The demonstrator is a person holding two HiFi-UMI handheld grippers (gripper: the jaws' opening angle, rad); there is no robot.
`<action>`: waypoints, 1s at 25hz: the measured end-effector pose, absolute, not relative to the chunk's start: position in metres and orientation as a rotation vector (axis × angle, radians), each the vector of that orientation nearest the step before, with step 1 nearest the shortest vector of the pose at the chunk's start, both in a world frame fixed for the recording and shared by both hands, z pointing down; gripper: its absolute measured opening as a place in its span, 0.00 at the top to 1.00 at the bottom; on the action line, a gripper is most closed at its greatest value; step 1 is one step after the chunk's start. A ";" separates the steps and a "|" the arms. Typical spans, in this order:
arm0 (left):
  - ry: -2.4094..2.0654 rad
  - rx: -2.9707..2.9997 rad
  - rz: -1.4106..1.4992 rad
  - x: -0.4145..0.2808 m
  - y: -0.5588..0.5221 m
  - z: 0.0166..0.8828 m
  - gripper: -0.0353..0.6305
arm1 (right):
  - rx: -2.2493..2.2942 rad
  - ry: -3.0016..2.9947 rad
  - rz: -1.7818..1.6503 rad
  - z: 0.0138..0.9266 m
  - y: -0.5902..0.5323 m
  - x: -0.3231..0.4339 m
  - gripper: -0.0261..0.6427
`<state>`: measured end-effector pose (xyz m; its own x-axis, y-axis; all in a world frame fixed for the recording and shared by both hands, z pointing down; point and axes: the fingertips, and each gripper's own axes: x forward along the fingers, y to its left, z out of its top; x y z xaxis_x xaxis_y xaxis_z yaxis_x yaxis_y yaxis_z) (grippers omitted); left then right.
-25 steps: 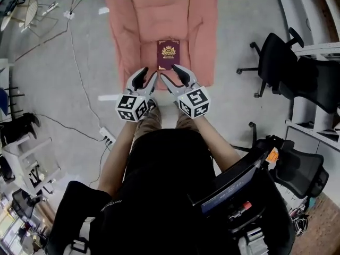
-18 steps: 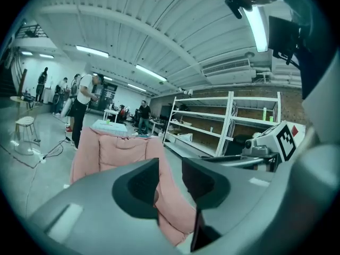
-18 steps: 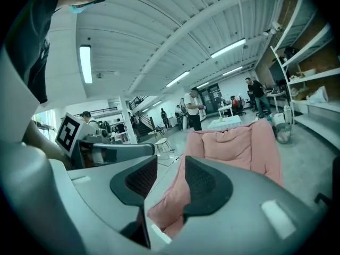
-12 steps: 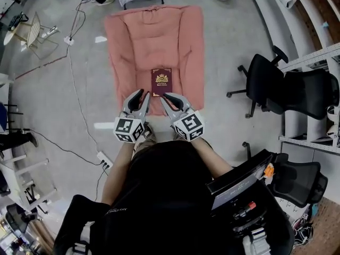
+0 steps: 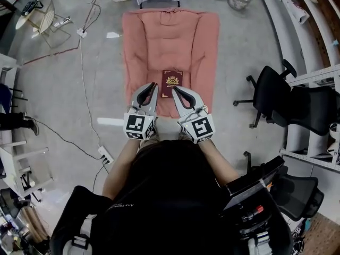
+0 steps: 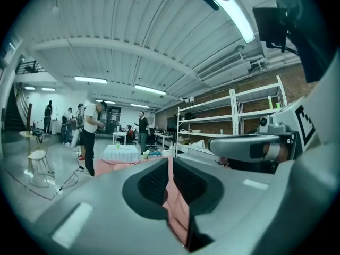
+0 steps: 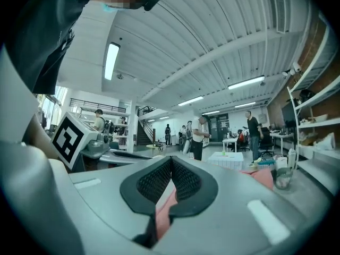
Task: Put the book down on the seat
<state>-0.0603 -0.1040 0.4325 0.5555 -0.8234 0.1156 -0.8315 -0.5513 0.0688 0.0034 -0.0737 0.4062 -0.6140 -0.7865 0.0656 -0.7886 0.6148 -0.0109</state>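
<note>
Maroon book (image 5: 172, 83) with a gold crest lies flat on the pink seat (image 5: 143, 47). Left gripper (image 5: 151, 87) and right gripper (image 5: 177, 91) are held level above it, jaws just closed, empty.

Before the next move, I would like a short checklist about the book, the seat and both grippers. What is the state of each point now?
1. Dark red book with a gold emblem lies flat on the pink cushioned seat: ok.
2. Book is fully on the cushion, with no edge hanging over: ok.
3. Left gripper has let go of the book: ok. Its jaws have just been closing and nothing is between them.
4. Right gripper has its jaws together and is empty: ok.
5. Black office chair stands apart from the seat: ok.
6. White floor cable is away from the seat: ok.
</note>
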 end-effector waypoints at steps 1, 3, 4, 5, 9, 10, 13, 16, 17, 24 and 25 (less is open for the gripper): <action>-1.435 2.691 0.112 -0.061 -0.103 0.429 0.91 | 1.354 -2.779 0.044 0.401 -0.075 0.000 0.94; -1.450 2.734 0.116 -0.062 -0.101 0.423 0.92 | 1.346 -2.779 0.020 0.394 -0.076 -0.005 0.94; -1.457 2.749 0.113 -0.063 -0.102 0.420 0.92 | 1.347 -2.779 0.014 0.393 -0.078 -0.007 0.94; -1.463 2.758 0.106 -0.062 -0.103 0.419 0.92 | 1.351 -2.781 0.007 0.392 -0.080 -0.008 0.94; -1.475 2.776 0.047 -0.059 -0.108 0.412 0.93 | 1.363 -2.770 -0.007 0.393 -0.082 -0.008 0.94; -1.473 2.785 0.035 -0.059 -0.109 0.411 0.93 | 1.363 -2.767 -0.007 0.394 -0.082 -0.009 0.94; -1.460 2.818 0.015 -0.058 -0.111 0.409 0.93 | 1.366 -2.762 0.004 0.397 -0.087 -0.012 0.94; -1.456 2.816 0.012 -0.053 -0.115 0.413 0.93 | 1.377 -2.762 0.014 0.402 -0.091 -0.007 0.94; -1.452 2.817 0.011 -0.049 -0.115 0.414 0.93 | 1.381 -2.759 0.020 0.404 -0.092 -0.003 0.94; -1.422 2.813 0.031 -0.057 -0.118 0.415 0.93 | 1.382 -2.738 0.020 0.408 -0.097 -0.013 0.94; -1.421 2.810 0.039 -0.059 -0.119 0.415 0.94 | 1.382 -2.737 0.021 0.408 -0.099 -0.015 0.94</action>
<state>-0.0588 -0.1193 0.4153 0.5928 -0.8052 0.0184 -0.8050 -0.5930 -0.0180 -0.0149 -0.0985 0.4080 -0.5918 -0.8028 0.0732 -0.8038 0.5945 0.0218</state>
